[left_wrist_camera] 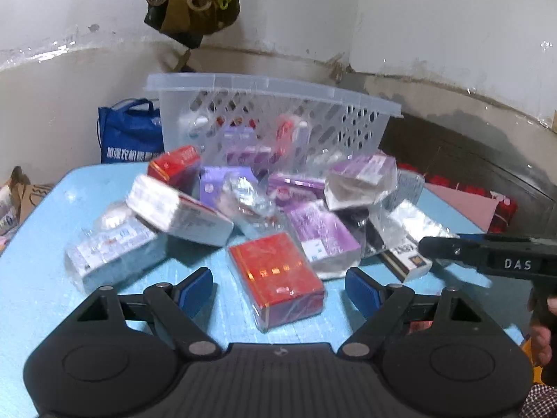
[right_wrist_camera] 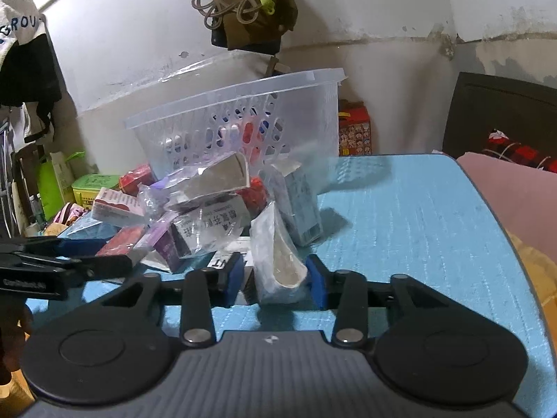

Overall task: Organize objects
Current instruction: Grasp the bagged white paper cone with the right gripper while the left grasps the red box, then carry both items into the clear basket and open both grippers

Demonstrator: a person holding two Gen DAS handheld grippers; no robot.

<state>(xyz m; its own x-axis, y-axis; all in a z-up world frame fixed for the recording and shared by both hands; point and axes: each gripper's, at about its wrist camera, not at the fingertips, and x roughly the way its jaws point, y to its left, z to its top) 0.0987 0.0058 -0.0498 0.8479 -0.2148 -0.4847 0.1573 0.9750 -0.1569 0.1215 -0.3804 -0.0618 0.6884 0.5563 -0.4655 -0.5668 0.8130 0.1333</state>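
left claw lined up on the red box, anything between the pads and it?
Nothing visible. The left claw is open, with the red box lying flat on the blue table between its pads, bare table on both sides. The nearest neighbour, a purple box, sits behind it, clear of the pads.

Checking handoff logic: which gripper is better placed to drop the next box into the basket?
Right. The right gripper is already shut on a plastic-wrapped box; the left gripper is open, only straddling the red box. The basket stands behind the pile.

A home room: hanging clothes (right_wrist_camera: 24, 62), scuffed wall (left_wrist_camera: 435, 28), shopping bag (left_wrist_camera: 130, 136).
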